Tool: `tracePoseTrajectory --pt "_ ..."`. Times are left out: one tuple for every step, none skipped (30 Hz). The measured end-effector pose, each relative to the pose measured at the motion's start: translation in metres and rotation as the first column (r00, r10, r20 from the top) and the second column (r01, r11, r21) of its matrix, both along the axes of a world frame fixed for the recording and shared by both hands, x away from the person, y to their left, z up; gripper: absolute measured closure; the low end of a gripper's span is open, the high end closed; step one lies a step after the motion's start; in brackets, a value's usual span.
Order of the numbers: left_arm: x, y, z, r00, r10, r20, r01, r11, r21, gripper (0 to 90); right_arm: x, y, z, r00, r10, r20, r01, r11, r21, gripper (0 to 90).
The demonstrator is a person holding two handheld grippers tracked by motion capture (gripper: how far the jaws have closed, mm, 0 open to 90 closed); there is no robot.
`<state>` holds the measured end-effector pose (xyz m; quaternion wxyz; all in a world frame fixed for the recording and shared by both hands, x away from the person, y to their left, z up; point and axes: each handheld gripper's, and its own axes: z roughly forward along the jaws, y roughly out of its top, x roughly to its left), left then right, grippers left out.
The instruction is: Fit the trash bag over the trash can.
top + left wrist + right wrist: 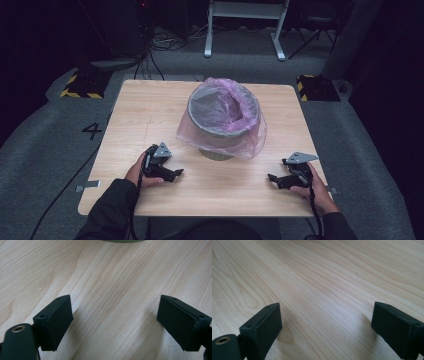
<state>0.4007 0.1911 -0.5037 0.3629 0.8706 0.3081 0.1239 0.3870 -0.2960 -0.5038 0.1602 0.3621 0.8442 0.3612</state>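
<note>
left tool point(176, 173): jaws wide, empty, resting on worktop point(150, 110) | right tool point(272, 178): jaws wide, empty, on worktop, tips pointing inward | bin point(222, 131): upright, long axis vertical, mouth up, mid-worktop, beyond and between both tools, left slightly nearer | pink bag point(235, 112): lines bin, draped over rim, skirt hanging on near-right side

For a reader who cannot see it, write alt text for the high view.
A grey bin lined with a pink plastic bag stands on a wooden table. A person's hands rest the left gripper and right gripper near its front edge, fingers open.
</note>
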Motion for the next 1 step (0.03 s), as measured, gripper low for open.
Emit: tracePoseTrajectory --pt "-0.0001 -0.0003 0.0000 1.0000 0.004 -0.004 -0.004 1.0000 -0.001 13.1 0.0000 0.0000 0.0000 1.0000 0.000 0.000 0.000 1.000 0.000 9.5"
